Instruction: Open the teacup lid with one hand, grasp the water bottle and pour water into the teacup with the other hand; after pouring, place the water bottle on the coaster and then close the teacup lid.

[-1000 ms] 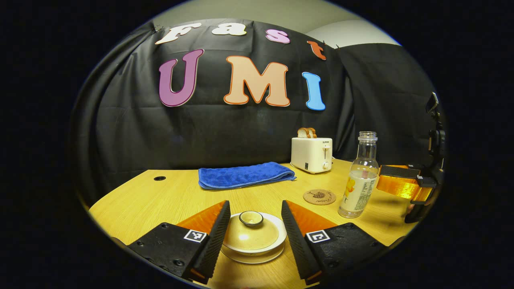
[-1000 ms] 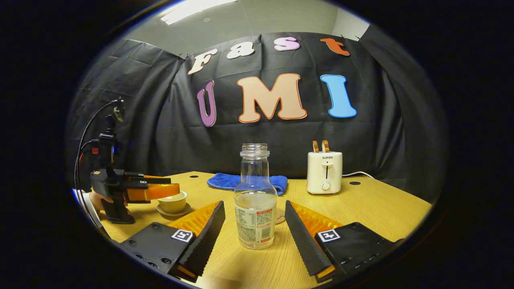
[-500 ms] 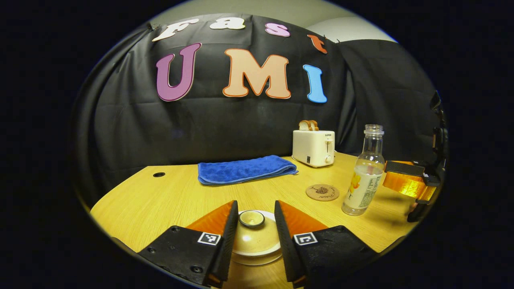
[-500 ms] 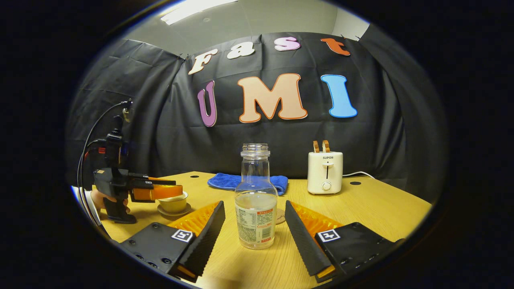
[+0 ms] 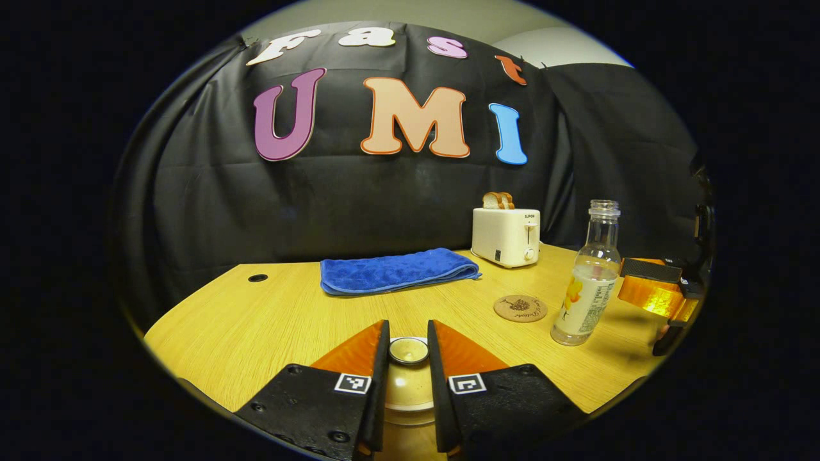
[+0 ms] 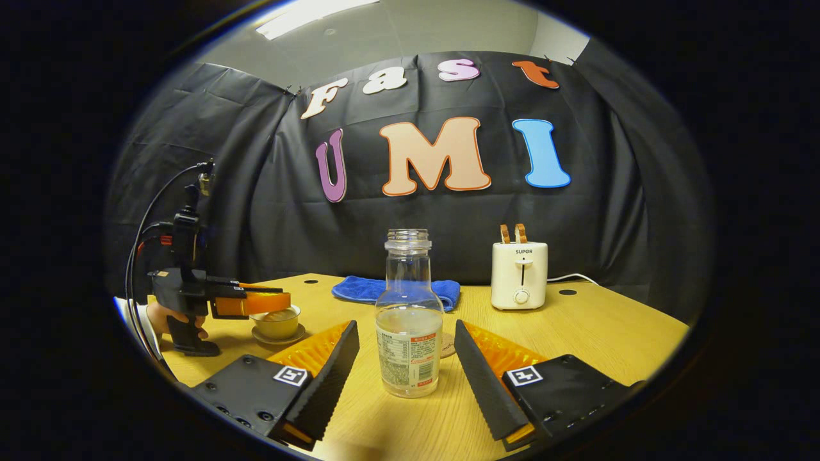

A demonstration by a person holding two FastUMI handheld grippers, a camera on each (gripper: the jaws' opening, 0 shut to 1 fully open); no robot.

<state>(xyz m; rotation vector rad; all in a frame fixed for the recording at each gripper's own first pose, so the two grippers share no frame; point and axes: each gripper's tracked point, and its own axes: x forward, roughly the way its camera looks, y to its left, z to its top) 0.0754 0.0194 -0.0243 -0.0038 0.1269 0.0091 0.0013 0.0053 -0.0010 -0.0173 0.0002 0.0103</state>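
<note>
Starting at the left of the right gripper view, the left gripper [image 6: 272, 301] sits over the teacup [image 6: 277, 323], and a hand [image 6: 168, 318] holds its handle. The cup stands on a little saucer [image 6: 277, 337] on the table [image 6: 602, 339].

Low in the middle of the left gripper view, this gripper's fingers [image 5: 378, 384] are narrow, with the small round knob [image 5: 408, 350] of the lid [image 5: 406, 392] right between them. They look like they touch the knob, but I cannot tell if both press on it. The lid sits on the cup, so I think the first step, lifting the lid, is only beginning.

In the middle of the right gripper view stands the water bottle [image 6: 407, 314]. It is upright on the table, has no cap, and is about half full. The right gripper [image 6: 406, 358] is open wide, one finger on each side of the bottle, not touching it. So the bottle is not grabbed yet.

Right of the middle in the left gripper view, the round coaster [image 5: 520, 308] lies just beside the bottle with nothing on it.

Behind are a blue towel [image 5: 397, 271] and a toaster [image 6: 519, 275].

Grabbing, pouring, putting the bottle on the coaster and closing the lid all seem left to do.
</note>
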